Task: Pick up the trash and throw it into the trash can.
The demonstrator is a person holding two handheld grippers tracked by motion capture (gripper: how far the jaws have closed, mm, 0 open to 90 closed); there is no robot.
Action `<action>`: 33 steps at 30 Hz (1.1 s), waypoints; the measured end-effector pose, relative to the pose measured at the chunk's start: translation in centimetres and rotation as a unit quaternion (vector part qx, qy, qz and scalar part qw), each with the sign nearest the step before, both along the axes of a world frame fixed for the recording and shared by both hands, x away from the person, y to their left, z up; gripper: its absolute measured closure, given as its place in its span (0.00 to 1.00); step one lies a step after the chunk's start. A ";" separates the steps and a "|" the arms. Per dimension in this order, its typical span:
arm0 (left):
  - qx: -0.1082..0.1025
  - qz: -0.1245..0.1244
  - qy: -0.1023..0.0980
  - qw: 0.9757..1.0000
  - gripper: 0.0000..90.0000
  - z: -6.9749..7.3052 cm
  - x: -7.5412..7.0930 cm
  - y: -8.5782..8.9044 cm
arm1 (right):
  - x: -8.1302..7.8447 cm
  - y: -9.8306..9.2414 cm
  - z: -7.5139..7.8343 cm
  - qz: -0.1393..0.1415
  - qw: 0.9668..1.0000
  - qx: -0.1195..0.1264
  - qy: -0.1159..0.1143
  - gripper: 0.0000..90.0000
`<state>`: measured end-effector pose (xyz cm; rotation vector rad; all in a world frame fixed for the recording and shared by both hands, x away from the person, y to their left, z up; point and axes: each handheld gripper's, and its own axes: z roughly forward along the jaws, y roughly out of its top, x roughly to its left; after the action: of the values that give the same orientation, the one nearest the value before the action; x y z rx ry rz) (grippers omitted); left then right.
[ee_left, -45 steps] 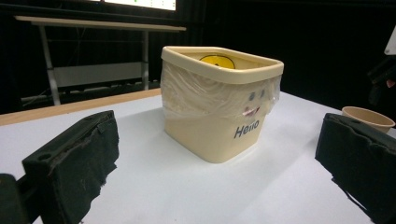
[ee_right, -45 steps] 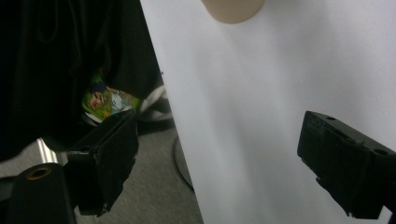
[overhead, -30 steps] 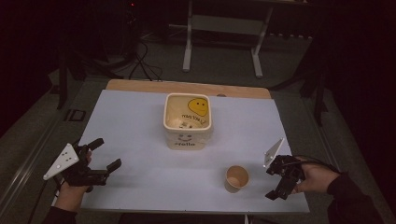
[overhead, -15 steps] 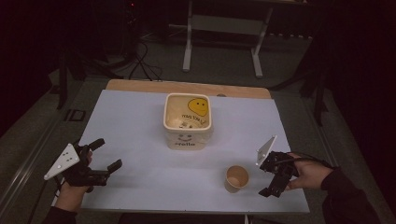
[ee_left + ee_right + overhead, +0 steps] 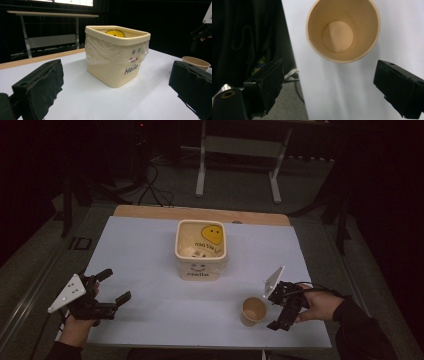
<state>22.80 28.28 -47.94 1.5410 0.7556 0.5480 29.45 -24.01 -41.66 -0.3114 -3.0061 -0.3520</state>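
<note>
Paper cup (image 5: 253, 310): it stands upright and empty on my worktop, near the front edge and right of the middle. In the right gripper view I look straight down into the paper cup (image 5: 342, 29) and see its round tan bottom.

My right tool (image 5: 278, 309): I hold it just to the right of the cup, its jaws spread wide and pinching nothing. In the right gripper view the cup sits beyond my two black jaws and between their lines, not touching either of them. One jaw hangs past the near edge of the worktop, over the dark floor.

My right hand (image 5: 315, 301): it grips the tool from the right, with a dark sleeve behind it.

Tub (image 5: 201, 249): a cream square tub with a yellow smiley inside and the word "Hello" on its front stands in the middle of the worktop, farther away than the cup and to its left, well apart from it. In the left gripper view the tub (image 5: 116, 55) has clear film wrapped round its upper part.

My left tool (image 5: 113, 287): it rests at the near left of the worktop, jaws spread wide and holding nothing, pointed toward the tub and well apart from it.

Worktop (image 5: 145, 250): pale bluish white, with a wooden strip along its far edge.
</note>
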 end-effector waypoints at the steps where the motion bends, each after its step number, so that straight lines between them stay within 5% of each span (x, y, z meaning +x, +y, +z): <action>1: 0.000 -0.001 0.000 1.000 0.01 0.0 0.0 0.0 | 0.0 0.1 -0.1 0.001 1.000 -0.001 -0.004 0.11; 23: 0.002 -0.010 0.002 1.000 0.01 -0.1 0.1 -0.1 | 1.2 2.5 -1.4 0.037 0.999 0.024 -0.027 0.11; 33: 0.001 -0.011 0.003 1.000 0.01 -0.2 0.1 -0.1 | 1.5 3.1 -2.4 0.043 0.999 0.024 -0.018 0.11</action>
<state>22.88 28.16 -48.11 1.5515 0.7431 0.5276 30.94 -20.93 -44.07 -0.1726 -3.0283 -0.4239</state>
